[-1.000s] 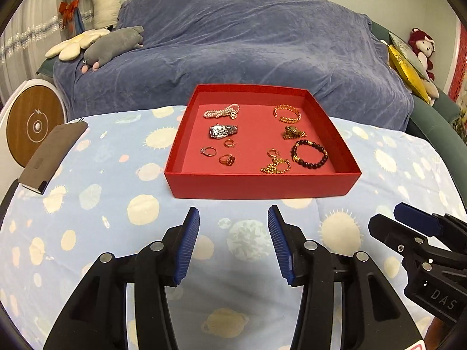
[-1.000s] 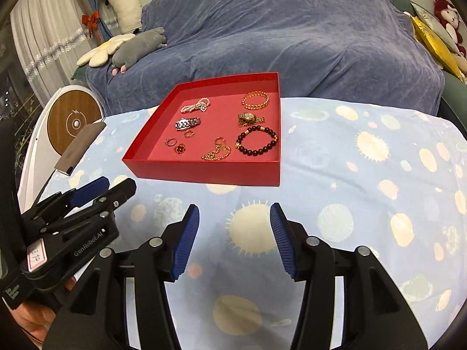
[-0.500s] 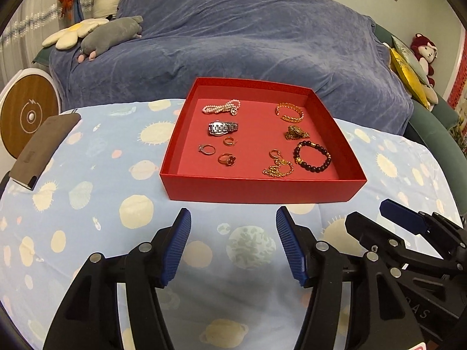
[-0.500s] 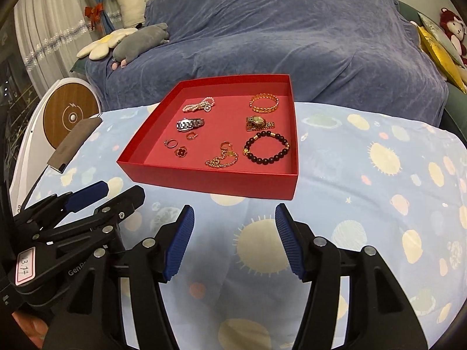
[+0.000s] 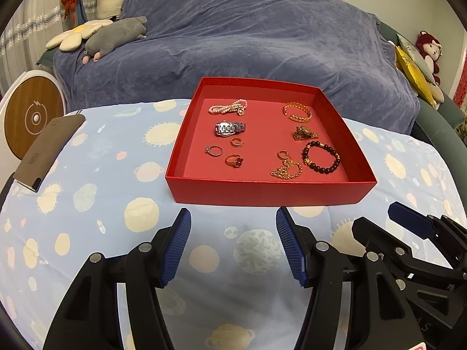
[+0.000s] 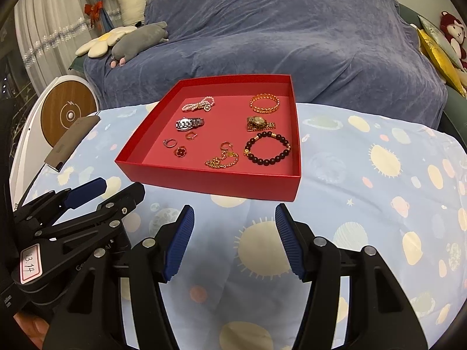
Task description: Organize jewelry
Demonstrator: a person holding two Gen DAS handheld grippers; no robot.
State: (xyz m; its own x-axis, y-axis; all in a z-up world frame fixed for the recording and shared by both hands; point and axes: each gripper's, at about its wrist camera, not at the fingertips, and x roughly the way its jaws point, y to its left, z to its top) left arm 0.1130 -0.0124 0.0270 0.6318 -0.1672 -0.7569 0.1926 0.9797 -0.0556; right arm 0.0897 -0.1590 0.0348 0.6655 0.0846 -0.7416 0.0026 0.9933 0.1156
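Blue velvet covers the sofa (image 5: 248,35) behind a table spread with a pale blue planet-print cloth (image 5: 111,180), and on that cloth sits a shallow red cardboard tray (image 5: 268,194) holding the jewelry. Compared with a second ago, both cameras have risen and tipped forward, so the tray floor shows more fully; nothing inside it has shifted, which suggests the hands are only lining up and no piece has been picked yet. The left gripper (image 5: 233,242) and the right gripper (image 6: 233,233) both hover over the cloth just short of the tray's near wall, each spread wide with nothing between the blue pads. Along the tray's left side lie a white pearl strand (image 5: 228,107), a silver link watch (image 5: 230,128) and three small rings (image 5: 224,153); along its right side lie a gold chain-link bangle (image 5: 297,113), a gold watch (image 5: 304,133), a dark beaded bracelet (image 5: 321,157) and a tangled gold chain (image 5: 286,168) near the front edge. A brown flat case (image 5: 48,151) rests at the table's left edge, well apart.
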